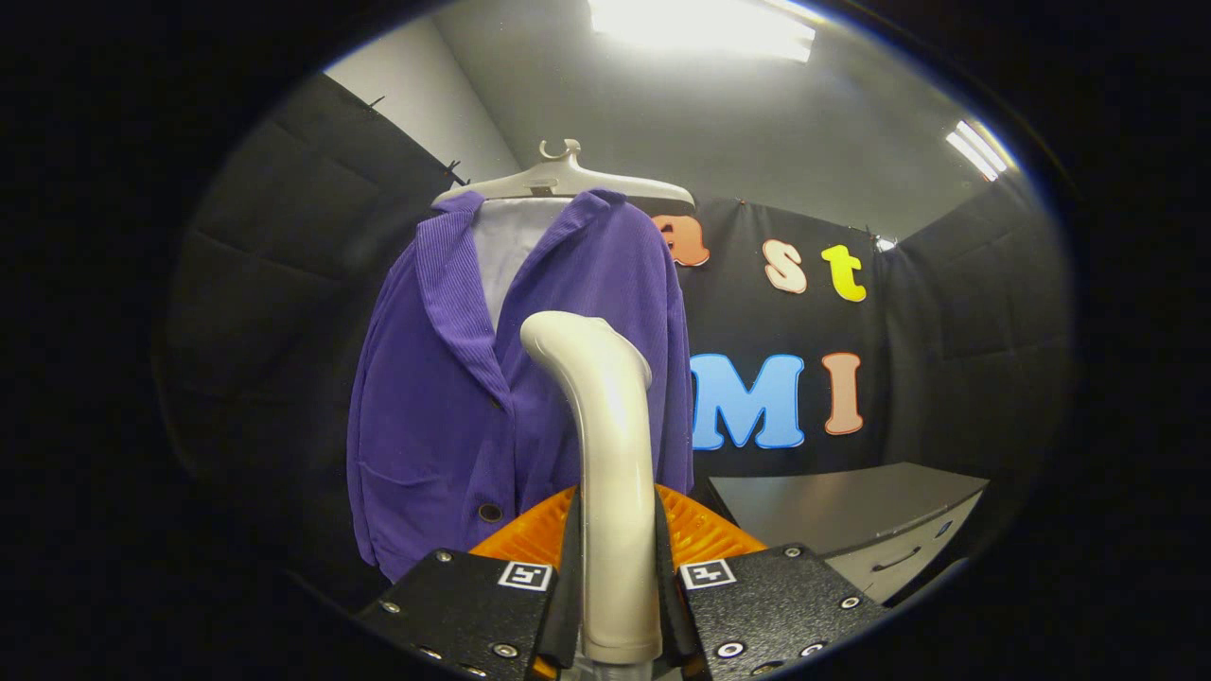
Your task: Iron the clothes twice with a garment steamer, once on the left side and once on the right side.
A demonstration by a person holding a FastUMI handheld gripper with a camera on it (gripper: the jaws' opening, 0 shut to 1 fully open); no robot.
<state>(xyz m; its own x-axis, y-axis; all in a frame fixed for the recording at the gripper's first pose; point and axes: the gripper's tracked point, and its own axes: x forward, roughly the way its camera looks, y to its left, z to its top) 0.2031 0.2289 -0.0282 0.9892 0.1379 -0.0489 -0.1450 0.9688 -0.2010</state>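
A purple corduroy jacket (445, 397) hangs on a pale hanger (566, 180) over a white inner garment (506, 246), straight ahead of my fingers. My gripper (617, 558) is shut on the cream handle of the garment steamer (610, 445), which rises upright between both fingers. The steamer's curved head (558, 336) bends toward the jacket's front opening, level with the chest. Whether the head touches the cloth I cannot tell. Dark buttons show low on the jacket's front.
A grey cabinet (851, 515) with a drawer handle stands to the right, beyond the fingers. Black padded booth walls (274, 284) close in on the left and right. Ceiling lights (700, 24) glare overhead.
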